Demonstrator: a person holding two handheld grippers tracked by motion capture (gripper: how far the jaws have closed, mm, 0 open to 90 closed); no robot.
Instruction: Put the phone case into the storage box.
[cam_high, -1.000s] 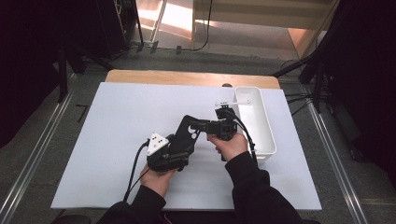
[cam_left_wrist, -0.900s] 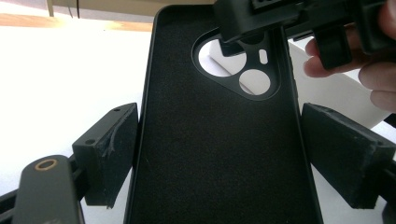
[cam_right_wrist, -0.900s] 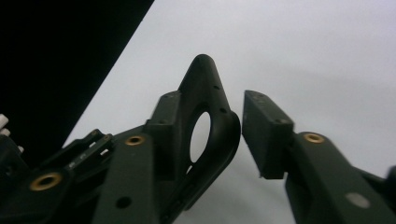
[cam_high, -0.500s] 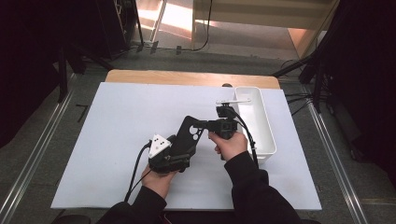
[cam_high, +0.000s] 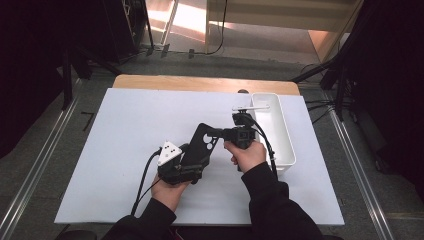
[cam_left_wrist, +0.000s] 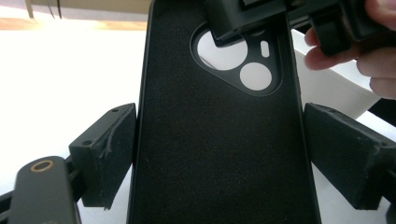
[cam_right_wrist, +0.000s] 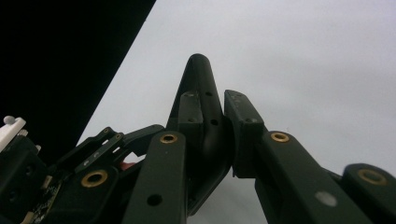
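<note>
A black phone case (cam_high: 204, 146) is held above the middle of the worktop (cam_high: 125, 130), closer to its right half, carried between both tongs. The left tongs (cam_high: 192, 157) grip the case across its width: in the left gripper view the two black pads (cam_left_wrist: 105, 158) press on the long edges of the case (cam_left_wrist: 219, 140), whose soft inner face and camera cut-out point toward that camera. The right tongs (cam_high: 231, 134) come in from the right and are clamped on the upper end of the case by the camera cut-out; in the right gripper view their jaws are pinched together on the thin edge of the case (cam_right_wrist: 198, 88), which sticks up between them. These jaws have just been closing onto that edge. A white tray (cam_high: 280, 135) lies along the right edge of the worktop, just beside the right hand (cam_high: 247, 155). The left hand (cam_high: 167, 192) holds its tongs nearer the front edge.
</note>
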